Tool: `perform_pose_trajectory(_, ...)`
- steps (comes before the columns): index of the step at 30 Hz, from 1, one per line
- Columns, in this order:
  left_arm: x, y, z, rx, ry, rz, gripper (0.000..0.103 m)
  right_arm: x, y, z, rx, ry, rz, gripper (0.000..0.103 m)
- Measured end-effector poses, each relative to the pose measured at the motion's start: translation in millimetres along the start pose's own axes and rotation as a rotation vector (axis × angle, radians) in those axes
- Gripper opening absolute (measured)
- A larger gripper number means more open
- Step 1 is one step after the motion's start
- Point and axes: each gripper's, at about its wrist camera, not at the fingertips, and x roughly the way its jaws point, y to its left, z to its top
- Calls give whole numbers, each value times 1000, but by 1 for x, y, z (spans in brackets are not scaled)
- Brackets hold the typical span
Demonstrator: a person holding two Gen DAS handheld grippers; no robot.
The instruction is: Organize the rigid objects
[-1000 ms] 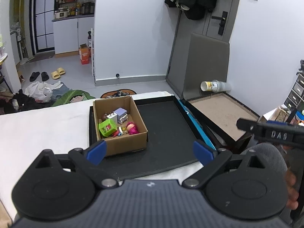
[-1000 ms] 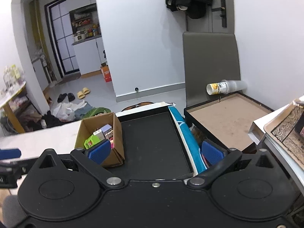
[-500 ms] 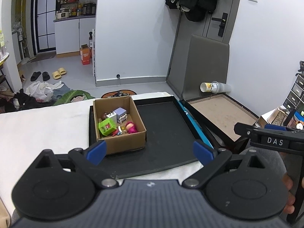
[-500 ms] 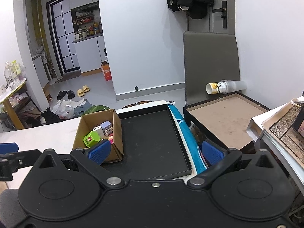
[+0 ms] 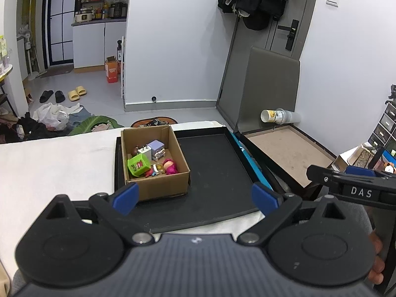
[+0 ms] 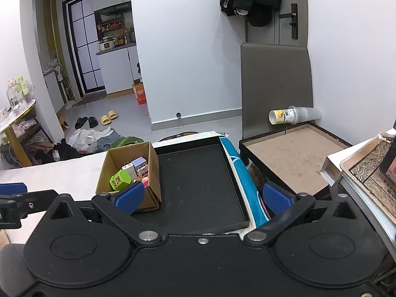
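Left gripper jaws are sitting wide apart with nothing between the blue pads, hovering over the near edge of the black tray. Right gripper jaws are also gaping wide and gripping nothing, its blue fingertips hanging above the tray's near end. Cardboard box is standing on the tray's left side, open top, and the small rigid objects are all lying inside it: green cube at the front left, white charger plug and lavender block behind it, pink figure at the front right, a few smaller bits between them that I can't make out. In the right wrist view the same box is sitting just past the left fingertip, green cube and lavender block showing over its wall. Rest of the tray floor is showing bare black. Tray is resting on a white-covered table, with a blue strip running along its right edge. Further right a brown board is lying flat in a dark frame, a paper cup tipped on its side at the far edge, a grey chair back standing behind it
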Motion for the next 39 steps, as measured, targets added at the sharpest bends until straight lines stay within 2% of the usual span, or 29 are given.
perform_pose_trajectory(12,1,0,-1,6,2,4,97,-1,2,1,3,6,-2,103)
perform_pose_trajectory(16,2,1,-2,6,-1,7,97,-1,-2,2,34,29,30,103)
perform_pose_trajectory(39,1,-1,-4,13,-2,4,97,-6,1,1,28,20,-1,103)
